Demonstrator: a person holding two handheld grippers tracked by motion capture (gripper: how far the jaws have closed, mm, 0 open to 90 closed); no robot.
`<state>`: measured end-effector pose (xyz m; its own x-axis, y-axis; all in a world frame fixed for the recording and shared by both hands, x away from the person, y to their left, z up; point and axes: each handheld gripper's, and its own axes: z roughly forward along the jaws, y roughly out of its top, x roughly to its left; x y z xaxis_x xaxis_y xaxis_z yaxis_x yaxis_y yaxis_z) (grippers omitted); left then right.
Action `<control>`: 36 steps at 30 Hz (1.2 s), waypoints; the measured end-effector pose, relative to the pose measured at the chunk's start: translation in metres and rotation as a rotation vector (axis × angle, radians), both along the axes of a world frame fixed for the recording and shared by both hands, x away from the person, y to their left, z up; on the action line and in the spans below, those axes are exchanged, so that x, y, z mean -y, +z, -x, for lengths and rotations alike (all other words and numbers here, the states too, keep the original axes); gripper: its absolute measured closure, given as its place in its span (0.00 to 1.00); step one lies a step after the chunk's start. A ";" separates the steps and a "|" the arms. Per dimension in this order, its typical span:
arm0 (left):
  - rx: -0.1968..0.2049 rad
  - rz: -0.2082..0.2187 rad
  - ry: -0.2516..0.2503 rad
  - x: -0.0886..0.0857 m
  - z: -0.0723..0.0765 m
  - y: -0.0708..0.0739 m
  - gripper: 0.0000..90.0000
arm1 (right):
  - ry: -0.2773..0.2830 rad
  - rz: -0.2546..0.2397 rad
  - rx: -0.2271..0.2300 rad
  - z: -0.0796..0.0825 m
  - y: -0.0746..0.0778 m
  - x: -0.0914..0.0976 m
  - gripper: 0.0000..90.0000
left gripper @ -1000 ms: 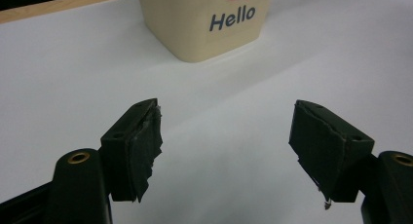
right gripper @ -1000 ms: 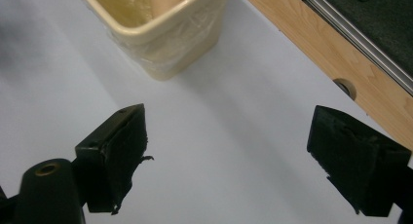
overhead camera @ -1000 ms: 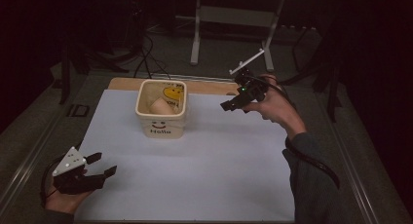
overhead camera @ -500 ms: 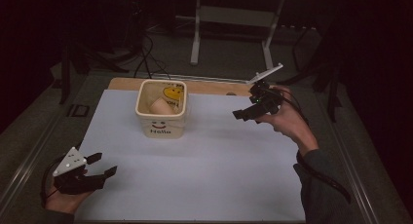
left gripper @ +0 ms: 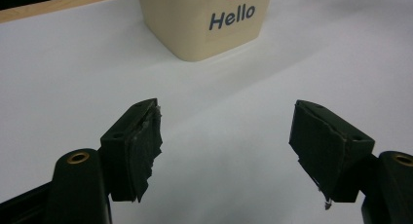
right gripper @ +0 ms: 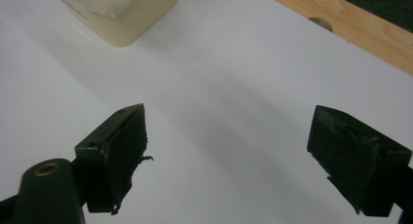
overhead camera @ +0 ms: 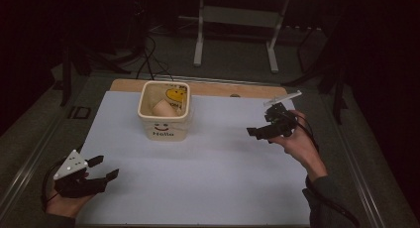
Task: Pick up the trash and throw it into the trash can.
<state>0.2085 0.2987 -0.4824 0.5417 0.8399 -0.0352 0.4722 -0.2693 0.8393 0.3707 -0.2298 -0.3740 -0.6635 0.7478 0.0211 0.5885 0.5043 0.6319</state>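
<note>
Hand-held gripper [left gripper: 226,156] faces cream tub [left gripper: 204,22] reading "Hello".

One bin [overhead camera: 164,120]; perhaps two items [overhead camera: 168,103] inside.

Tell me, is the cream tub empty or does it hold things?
It holds things. From the high view, the tub stands upright with a tan roll and something yellow inside.

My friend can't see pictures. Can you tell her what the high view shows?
A cream bucket marked "Hello" stands on a white table. The person's open left gripper rests near the front corner, and the open right gripper hovers right of the bucket.
</note>
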 end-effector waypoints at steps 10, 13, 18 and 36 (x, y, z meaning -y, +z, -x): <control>0.001 0.000 0.001 0.000 0.000 0.000 0.30 | -0.065 -0.025 0.007 0.021 -0.025 0.026 0.16; 0.001 0.002 0.001 0.000 0.000 0.000 0.30 | -0.085 -0.042 0.018 0.028 -0.035 0.034 0.16; 0.002 0.004 0.001 -0.001 0.000 0.000 0.30 | -0.106 -0.076 0.053 0.040 -0.049 0.043 0.16; 0.003 0.008 0.001 -0.001 0.001 0.001 0.30 | -0.082 -0.167 0.124 0.072 -0.081 0.056 0.15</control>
